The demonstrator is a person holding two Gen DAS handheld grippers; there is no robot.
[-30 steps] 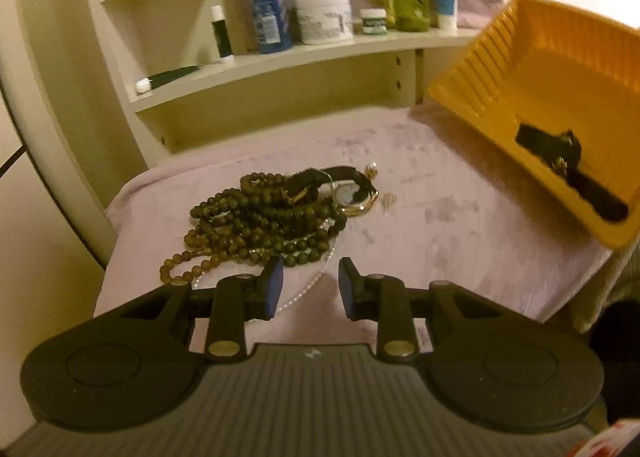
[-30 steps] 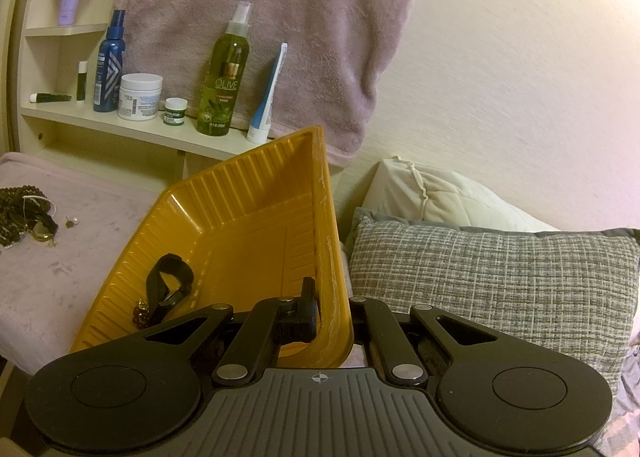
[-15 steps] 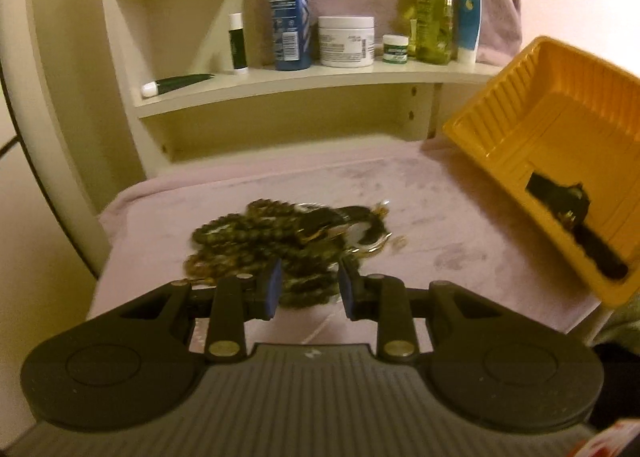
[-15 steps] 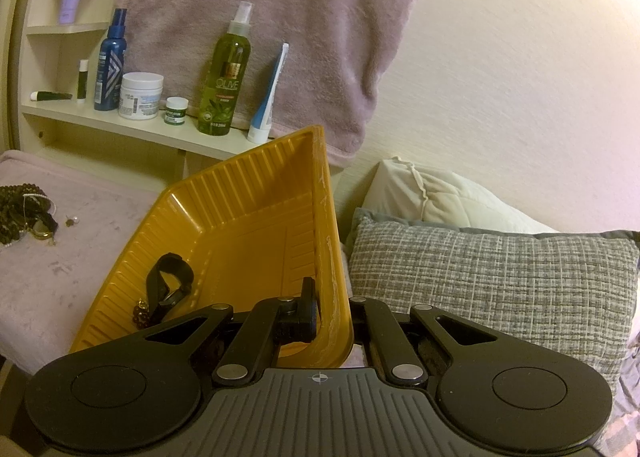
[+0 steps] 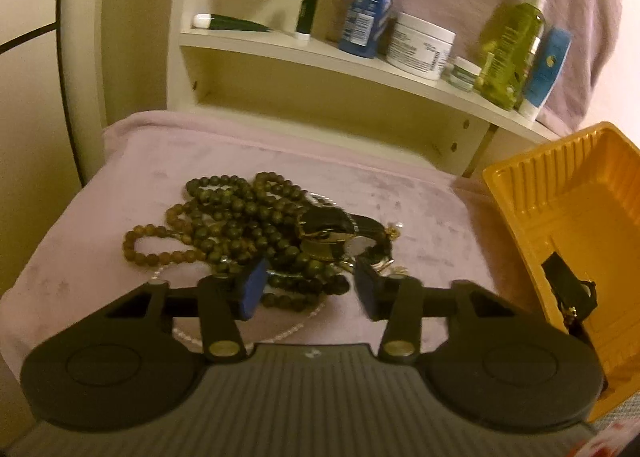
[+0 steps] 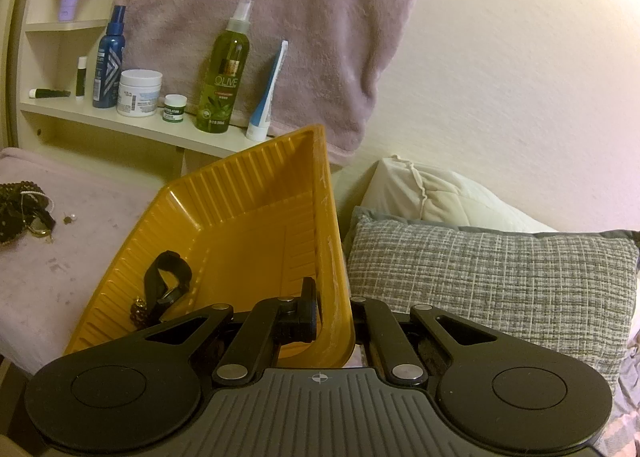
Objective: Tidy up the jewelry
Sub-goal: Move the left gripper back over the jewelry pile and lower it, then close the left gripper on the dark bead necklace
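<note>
Left claw (image 5: 308, 287) partway open, jaws just been widening, blue pads either side of the beads (image 5: 240, 217) but not pressing. Right claw (image 6: 334, 313) clamped on the ribbed orange plastic tray (image 6: 256, 217) rim (tilted up). Inside the tray: one black strap (image 6: 168, 277). One tangled heap on the mauve fuzzy cloth (image 5: 120, 185): round dark beads, gold-edged watch (image 5: 344, 233), thin pearl string (image 5: 288, 331).

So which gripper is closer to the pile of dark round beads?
Left. The left gripper hovers open right over the bead pile; the right gripper clamps the orange tray's rim, far off.
</note>
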